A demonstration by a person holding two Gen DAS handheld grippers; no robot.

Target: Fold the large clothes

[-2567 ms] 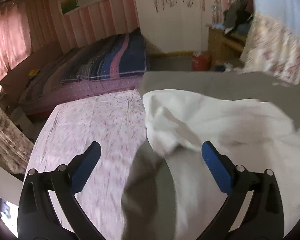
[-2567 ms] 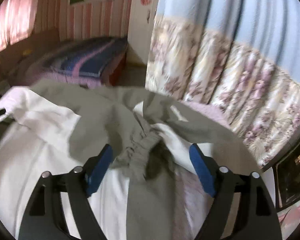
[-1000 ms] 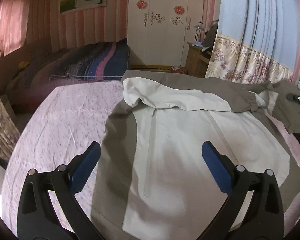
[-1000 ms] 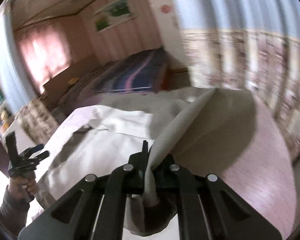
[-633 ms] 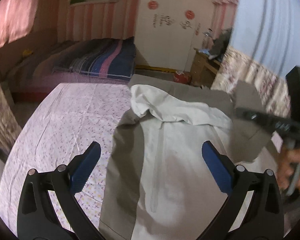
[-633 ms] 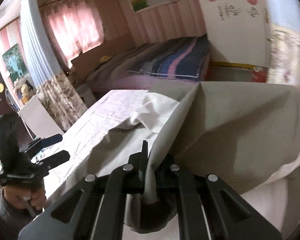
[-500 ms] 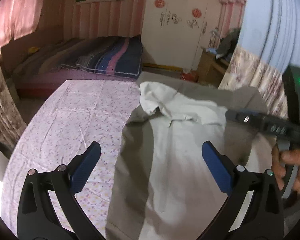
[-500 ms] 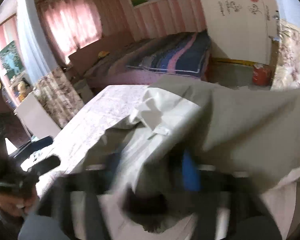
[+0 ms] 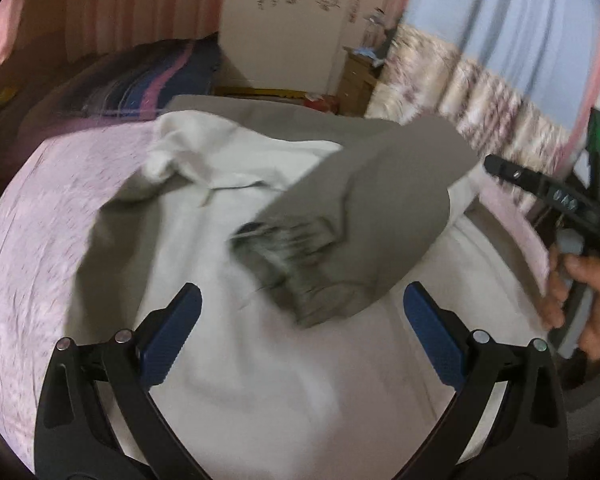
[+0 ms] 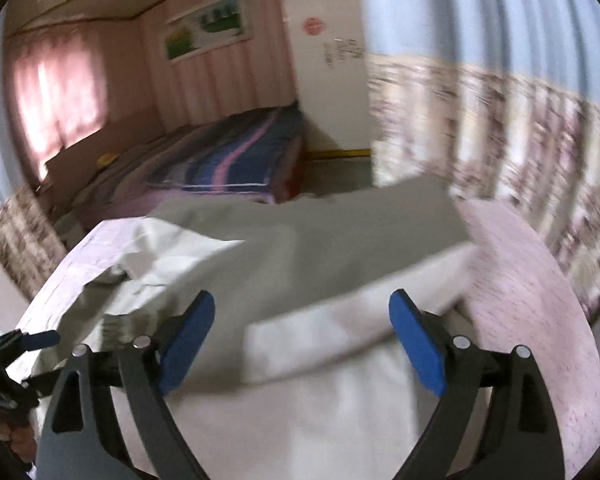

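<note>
Released a moment ago, the grey sleeve (image 9: 364, 216) now lies folded across the jacket (image 9: 236, 352) at twelve o'clock; my right gripper (image 10: 302, 336) is opening, empty; left gripper (image 9: 302, 338) wide.

**A pink bedroom behind the work**

A pale pink, small-flowered bedsheet (image 9: 40, 240) covers the bed in the foreground. Beyond it stands a second bed with a blue, purple and pink striped blanket (image 10: 236, 164). The walls are pink-striped panelling (image 10: 220, 80), carrying a framed green landscape picture (image 10: 208, 28). A white wardrobe with red round decals (image 9: 288, 20) stands at the back, and a small wooden cabinet (image 9: 358, 76) beside it. A blue curtain with a floral lower band (image 10: 500, 80) hangs on the right; a pink curtain (image 10: 56, 88) covers the bright window.
</note>
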